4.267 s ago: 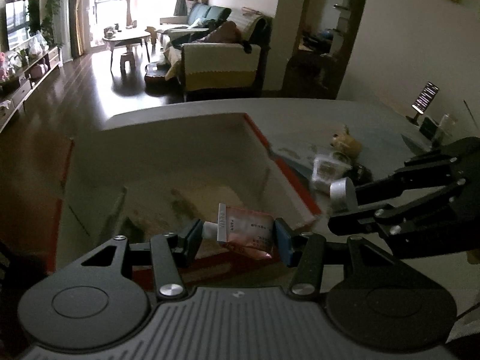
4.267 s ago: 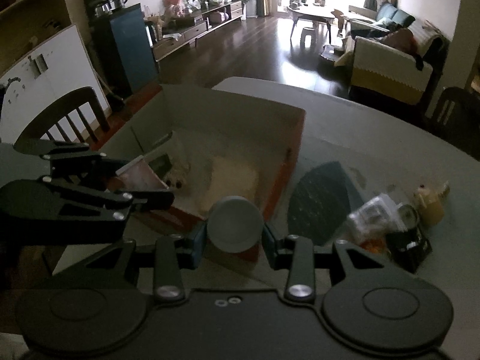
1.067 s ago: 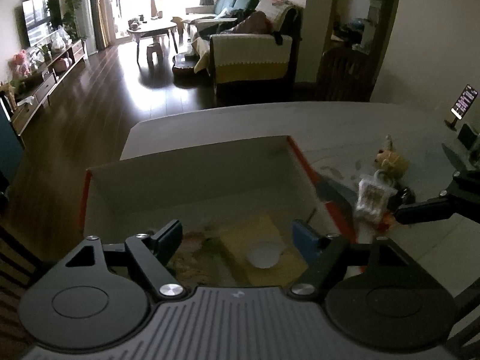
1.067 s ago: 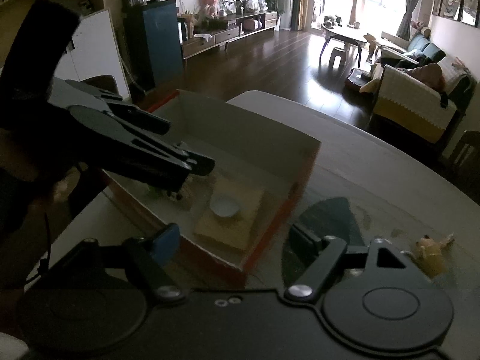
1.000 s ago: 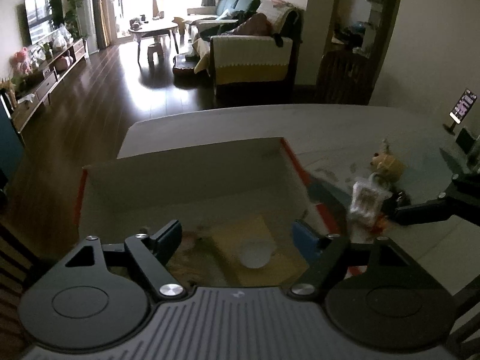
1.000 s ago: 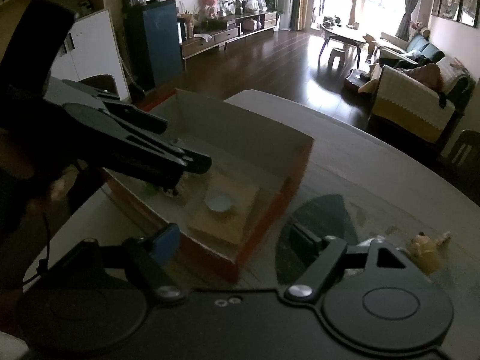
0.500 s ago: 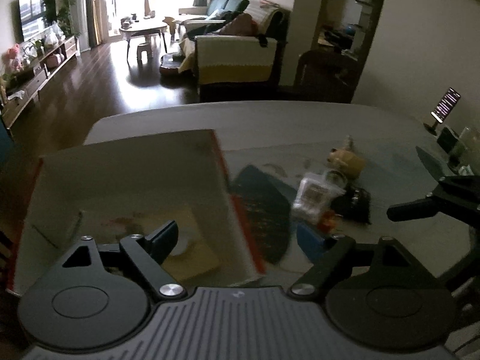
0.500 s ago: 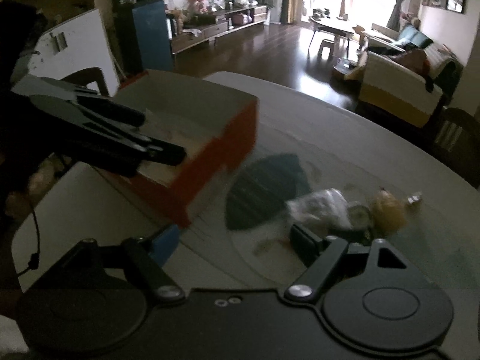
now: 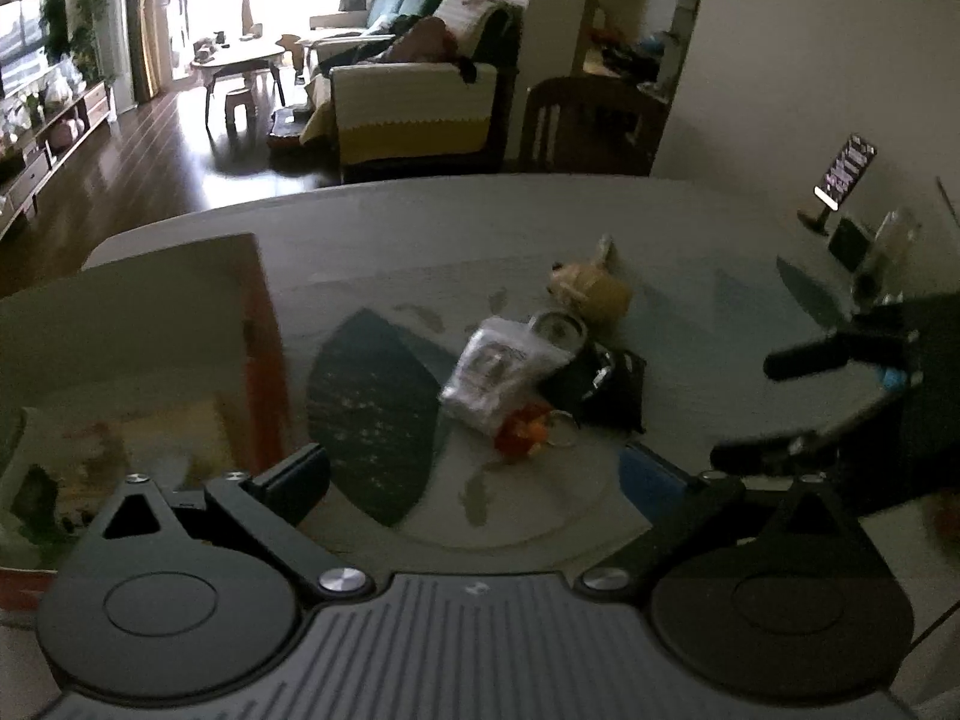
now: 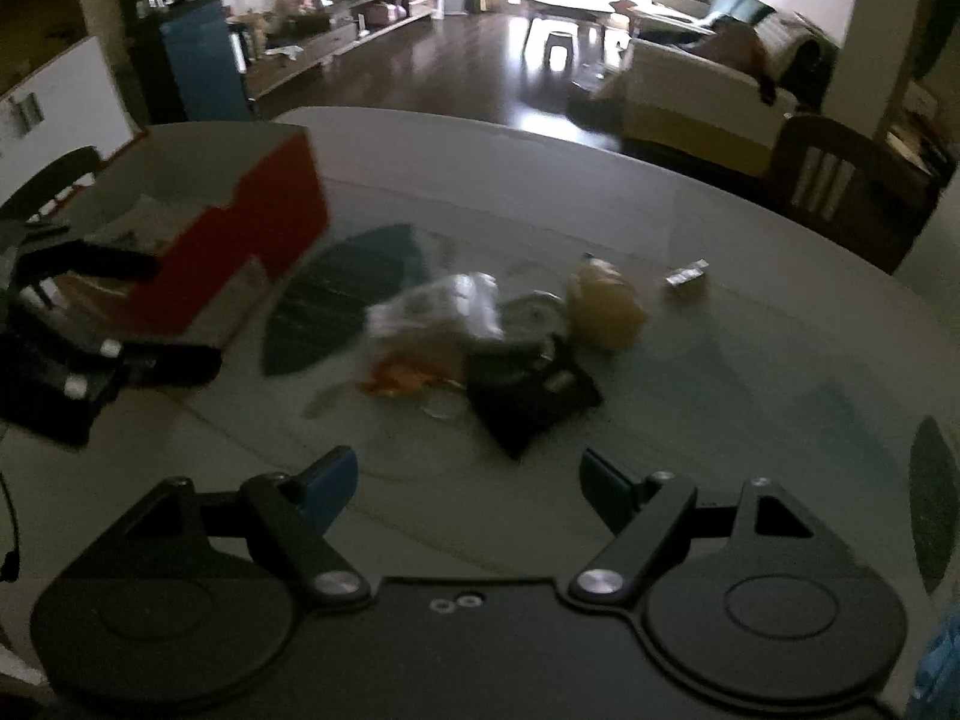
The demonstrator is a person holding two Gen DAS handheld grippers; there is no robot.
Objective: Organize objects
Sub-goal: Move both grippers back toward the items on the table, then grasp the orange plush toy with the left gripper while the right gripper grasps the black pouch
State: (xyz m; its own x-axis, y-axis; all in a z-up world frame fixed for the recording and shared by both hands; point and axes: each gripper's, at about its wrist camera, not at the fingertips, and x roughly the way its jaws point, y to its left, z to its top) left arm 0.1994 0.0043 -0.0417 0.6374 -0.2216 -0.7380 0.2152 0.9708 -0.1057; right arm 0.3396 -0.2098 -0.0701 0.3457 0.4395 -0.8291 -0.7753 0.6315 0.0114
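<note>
1. The left tool [image 9: 474, 474] is spread wide with nothing between its blue-padded fingers; the right tool [image 10: 468, 480] is likewise released and empty.
2. Motion blur smears both views. The heap of small things on the desk is hard to read: a crinkled clear plastic packet [image 9: 498, 372], a black pouch [image 9: 600, 384], a round tin [image 9: 558, 330], an orange scrap [image 9: 522, 438] and a yellow plush toy [image 9: 591, 288], all touching or overlapping.
3. The red-sided cardboard box [image 9: 264, 348] is cut off at the left edge, its contents indistinct.
4. A second ago both tools hung over the box; now they face the heap, the box off to the left.
5. The pale round desk [image 9: 420, 222] carries dark leaf-shaped patches; beyond are a sofa [image 9: 414, 102], a wooden chair [image 9: 588, 126] and dark glossy floor.
</note>
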